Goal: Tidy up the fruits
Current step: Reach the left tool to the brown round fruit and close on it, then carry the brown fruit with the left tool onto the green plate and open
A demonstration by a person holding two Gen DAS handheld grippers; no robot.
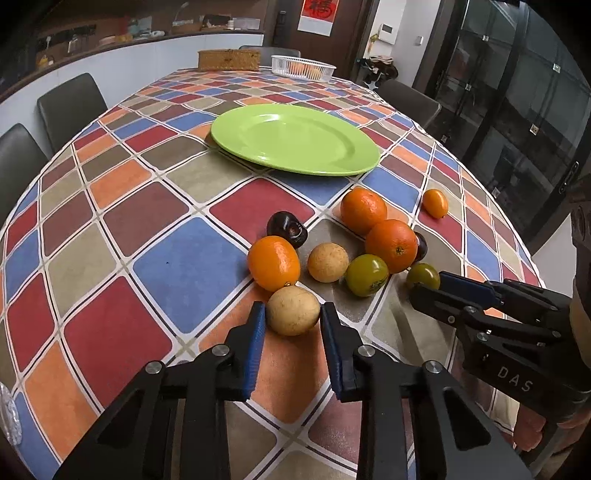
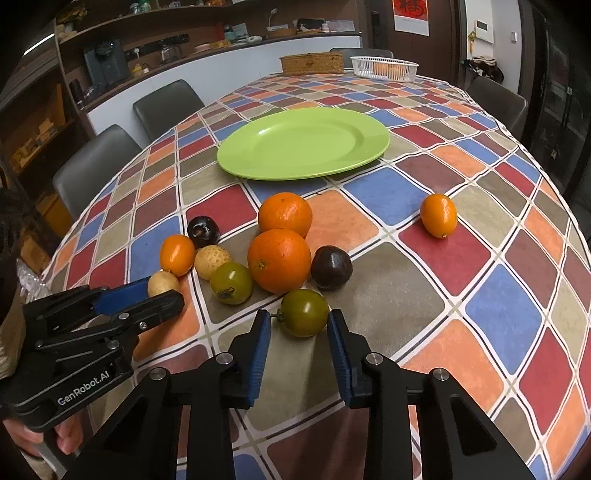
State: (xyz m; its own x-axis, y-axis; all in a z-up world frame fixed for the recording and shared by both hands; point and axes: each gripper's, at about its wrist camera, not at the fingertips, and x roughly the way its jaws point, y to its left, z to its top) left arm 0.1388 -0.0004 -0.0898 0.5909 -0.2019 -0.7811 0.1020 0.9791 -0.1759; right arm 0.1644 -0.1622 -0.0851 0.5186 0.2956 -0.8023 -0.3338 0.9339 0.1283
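left wrist: left tool (image 1: pixel 293 314) low, straddling tan fruit (image 1: pixel 293 310), apart.

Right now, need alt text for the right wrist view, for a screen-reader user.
The right gripper is open around a green tomato on a checkered tablecloth, pads not visibly touching it. Behind it lie oranges, dark plums, pale round fruits and another green tomato, with an empty green plate farther back. The left gripper reaches a pale fruit at left.

Worktop (image 1: pixel 110 229) under checked cloth; dark chairs (image 2: pixel 166 101) along its left; shelved counter (image 2: pixel 207 40) beyond; red wall poster (image 1: pixel 316 14); glass doors (image 1: pixel 517 92) right.
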